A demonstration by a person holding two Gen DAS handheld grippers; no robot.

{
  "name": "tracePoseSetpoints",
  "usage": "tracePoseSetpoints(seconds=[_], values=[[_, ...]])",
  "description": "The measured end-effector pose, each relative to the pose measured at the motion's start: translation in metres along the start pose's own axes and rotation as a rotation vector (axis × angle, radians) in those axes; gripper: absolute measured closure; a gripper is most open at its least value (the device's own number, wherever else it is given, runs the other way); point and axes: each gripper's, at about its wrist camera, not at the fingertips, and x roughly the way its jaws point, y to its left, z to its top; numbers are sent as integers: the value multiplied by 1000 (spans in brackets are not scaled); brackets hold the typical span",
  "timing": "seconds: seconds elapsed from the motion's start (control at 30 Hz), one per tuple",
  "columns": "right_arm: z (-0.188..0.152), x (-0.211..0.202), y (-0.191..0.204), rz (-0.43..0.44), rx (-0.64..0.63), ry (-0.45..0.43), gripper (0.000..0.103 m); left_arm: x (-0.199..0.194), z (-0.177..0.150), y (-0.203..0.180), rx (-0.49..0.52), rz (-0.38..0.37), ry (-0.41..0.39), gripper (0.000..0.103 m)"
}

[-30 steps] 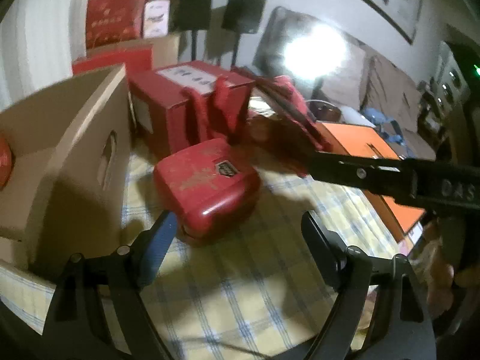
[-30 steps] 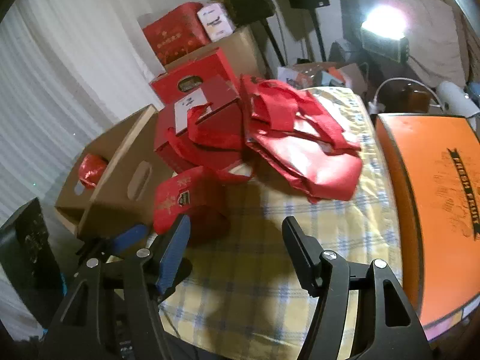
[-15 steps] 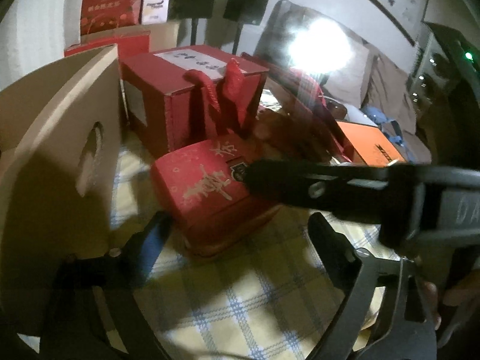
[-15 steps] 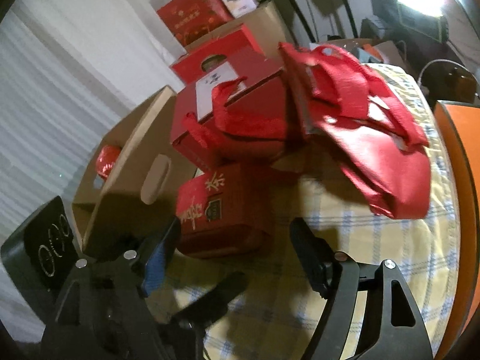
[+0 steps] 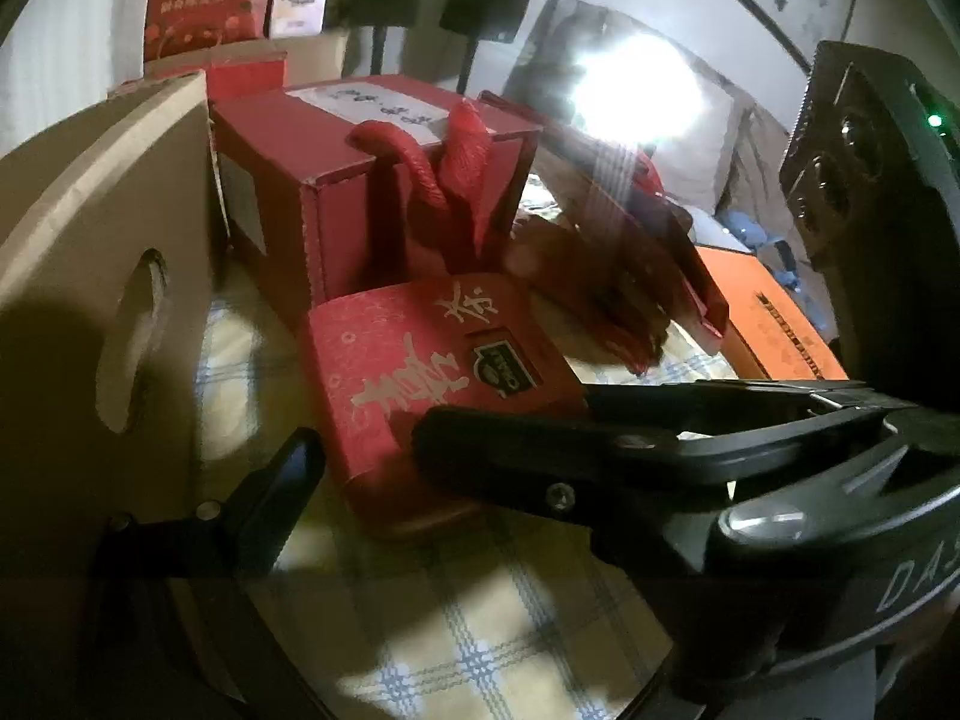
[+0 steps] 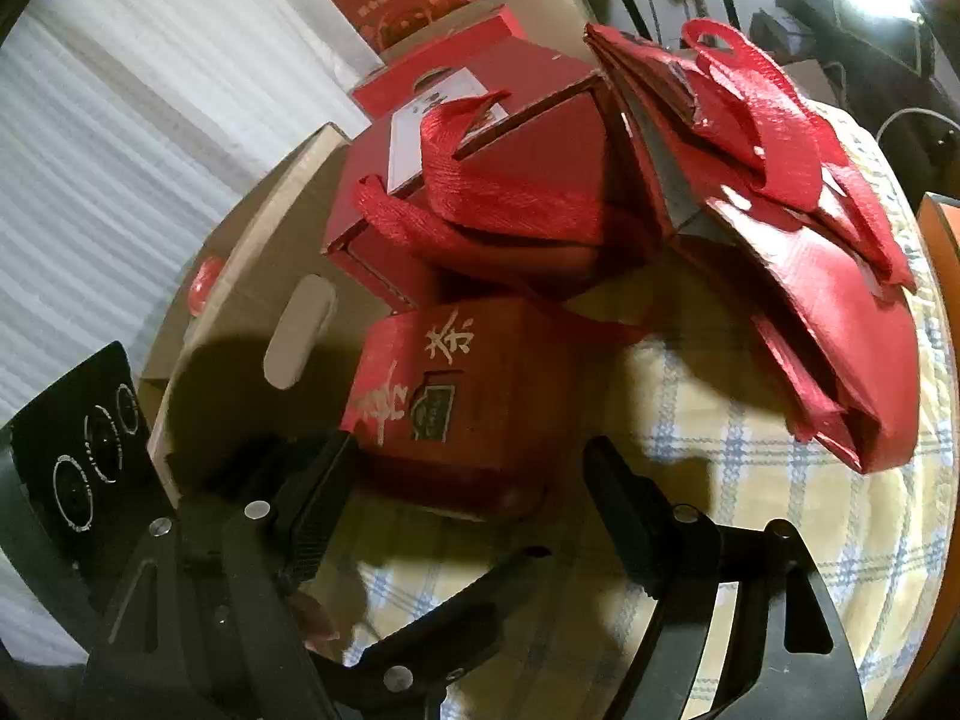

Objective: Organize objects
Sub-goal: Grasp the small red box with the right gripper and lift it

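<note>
A red tea tin with gold characters lies on the yellow checked tablecloth; it also shows in the right wrist view. My right gripper is open, its fingers on either side of the tin's near end. In the left wrist view the right gripper's black fingers cross in front of the tin. My left gripper is open just before the tin; only its left finger shows, the right one is hidden.
An open cardboard box stands left of the tin, with a red object inside. A red gift box with strap handles sits behind the tin. Flat red bags lie right. An orange box lies far right.
Both grippers have moved closer to the red tin. The right gripper has swung in front of the left camera and now straddles the tin's near end.
</note>
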Motion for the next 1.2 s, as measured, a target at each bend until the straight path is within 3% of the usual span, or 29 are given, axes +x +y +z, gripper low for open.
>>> tracePoseSetpoints(seconds=[0.13,0.53,0.9,1.2], values=[[1,4,-1,29,2,26,22,-3,-3,0,8,-31,-15,4],[-10,-20,16,-44,-65,13,23,-19,-4,-13,28,-42,-15,8],[-10,-57,47,-47,-95,-7,24,-61,11,-31,46,-24,-24,9],[-2,-73,94,-47,-161,-50,25,-111,19,-21,60,10,-87,9]])
